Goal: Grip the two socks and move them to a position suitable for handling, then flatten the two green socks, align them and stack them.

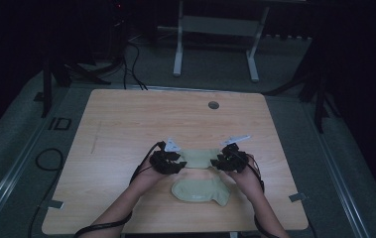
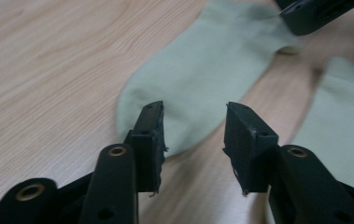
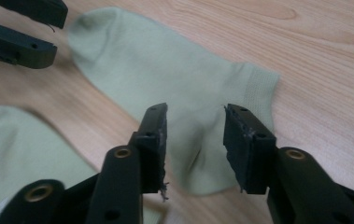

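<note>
Two pale green socks lie on the wooden table [image 1: 126, 124]. The farther sock [image 1: 198, 158] stretches between my grippers; the nearer sock [image 1: 200, 191] lies just in front of the hands. My left gripper [image 1: 178, 164] stands open at the farther sock's toe end [image 2: 202, 70], jaws apart just above the fabric. At that sock's cuff end [image 3: 179, 84], my right gripper [image 1: 219, 162] is open too, with nothing clamped. The nearer sock [image 2: 347, 116] shows at the right of the left gripper view and at the lower left [image 3: 20, 144] of the right gripper view.
A round cable hole [image 1: 213, 105] sits near the table's far edge. Beyond it stand the white legs of a frame [image 1: 177, 54], and cables [image 1: 133, 64] run over the grey floor. Bare tabletop spreads to the left, right and back of the socks.
</note>
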`<state>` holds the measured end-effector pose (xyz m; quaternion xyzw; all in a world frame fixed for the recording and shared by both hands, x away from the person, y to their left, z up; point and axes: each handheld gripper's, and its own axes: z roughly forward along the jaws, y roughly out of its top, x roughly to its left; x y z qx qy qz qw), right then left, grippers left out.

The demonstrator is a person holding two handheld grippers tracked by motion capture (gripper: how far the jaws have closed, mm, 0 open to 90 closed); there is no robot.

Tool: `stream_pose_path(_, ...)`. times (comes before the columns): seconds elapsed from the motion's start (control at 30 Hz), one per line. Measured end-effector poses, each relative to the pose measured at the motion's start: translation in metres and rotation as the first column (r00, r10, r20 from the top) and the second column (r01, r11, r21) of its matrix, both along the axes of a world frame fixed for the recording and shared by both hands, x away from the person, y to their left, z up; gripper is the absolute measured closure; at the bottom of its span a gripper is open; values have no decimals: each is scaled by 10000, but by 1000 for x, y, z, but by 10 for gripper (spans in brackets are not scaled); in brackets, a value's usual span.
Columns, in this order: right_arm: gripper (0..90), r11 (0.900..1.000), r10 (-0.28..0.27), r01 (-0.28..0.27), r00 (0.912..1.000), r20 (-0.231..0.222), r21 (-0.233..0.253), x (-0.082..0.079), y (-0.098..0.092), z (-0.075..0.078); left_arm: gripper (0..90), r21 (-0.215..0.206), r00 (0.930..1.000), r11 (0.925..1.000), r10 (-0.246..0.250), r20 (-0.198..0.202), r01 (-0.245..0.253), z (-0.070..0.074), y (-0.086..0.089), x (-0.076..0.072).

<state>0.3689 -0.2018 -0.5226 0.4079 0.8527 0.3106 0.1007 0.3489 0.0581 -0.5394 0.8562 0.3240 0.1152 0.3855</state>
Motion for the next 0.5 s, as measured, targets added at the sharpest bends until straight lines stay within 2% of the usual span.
stream_pose_path(0.07,578,10000,78,-78,10000,34,-16,-5,-2,3,551,-30,9998,9999,-151,-90,151,4,1,-8)
stream_pose_path(0.2,564,9996,299,-299,9995,97,7,-17,-7,11,486,333,9989,9986,-413,-232,420,11,1,-24)
stream_pose_path(0.27,564,9992,395,-394,9990,209,-56,-24,-10,16,461,338,9990,9985,-441,-37,442,14,2,-34)
stream_pose_path(0.4,566,9986,514,-511,9983,281,-127,-39,-15,18,461,381,9975,9968,-702,-44,703,18,3,-50)
stream_pose_path(0.5,566,9984,555,-551,9982,248,-156,-49,-18,18,460,462,9977,9967,-662,-137,667,18,3,-60)
